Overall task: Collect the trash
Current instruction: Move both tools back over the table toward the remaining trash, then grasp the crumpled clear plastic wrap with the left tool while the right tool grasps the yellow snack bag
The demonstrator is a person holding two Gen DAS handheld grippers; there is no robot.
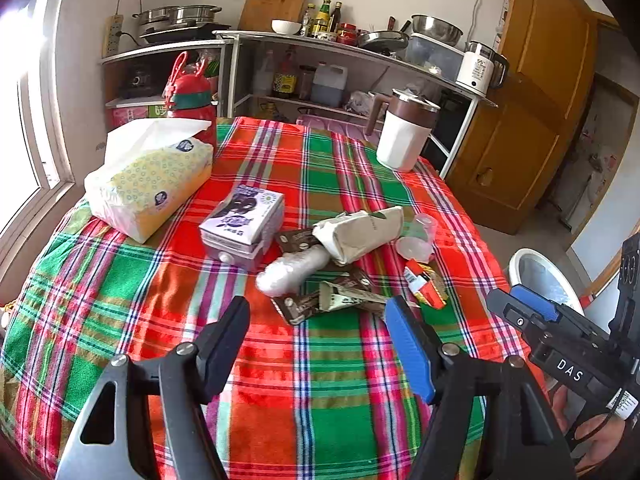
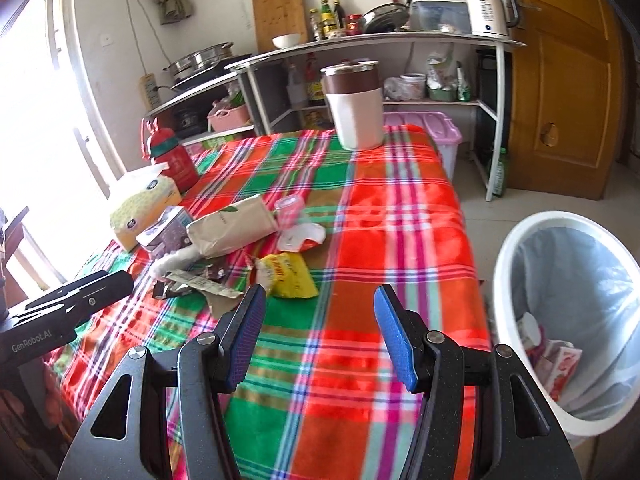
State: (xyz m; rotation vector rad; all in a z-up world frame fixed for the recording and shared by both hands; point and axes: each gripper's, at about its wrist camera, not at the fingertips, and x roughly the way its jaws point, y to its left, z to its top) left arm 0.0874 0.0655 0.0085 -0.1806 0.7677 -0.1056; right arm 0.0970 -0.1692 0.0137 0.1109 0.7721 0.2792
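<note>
- Left tool [image 1: 318, 314]: at the bottom of the left wrist view, jaws apart with nothing between them, only plaid cloth [image 1: 320, 400] showing in the gap.
- Right tool [image 2: 320, 300]: at the bottom of the right wrist view, jaws likewise spread and empty over the cloth; it also shows at the right edge of the left view.
- Trash on the counter [image 2: 400, 220], in the middle of the left view just past the left tool's tips: one brown wrapper [image 1: 316, 306] nearest, one clear plastic roll [image 1: 292, 270] above it, one beige paper bag [image 1: 358, 232] lying tilted, one crumpled clear cup [image 1: 418, 236] to its right, one orange-and-white packet [image 1: 424, 284] at lower right of the heap.
- One yellow packet [image 2: 288, 276] lies just above the right tool's left finger in the right view.
- One purple carton [image 1: 244, 226] sits left of the heap.
- One tissue pack [image 1: 152, 184] stands at upper left, with one red bottle [image 1: 188, 100] behind it.
- One white-and-brown jug [image 1: 404, 132] stands at the far edge, upper right of centre.
- One white bin [image 2: 516, 248] with a liner stands on the floor at the right edge of the right view, beside the counter; some red-and-white packaging lies inside.
</note>
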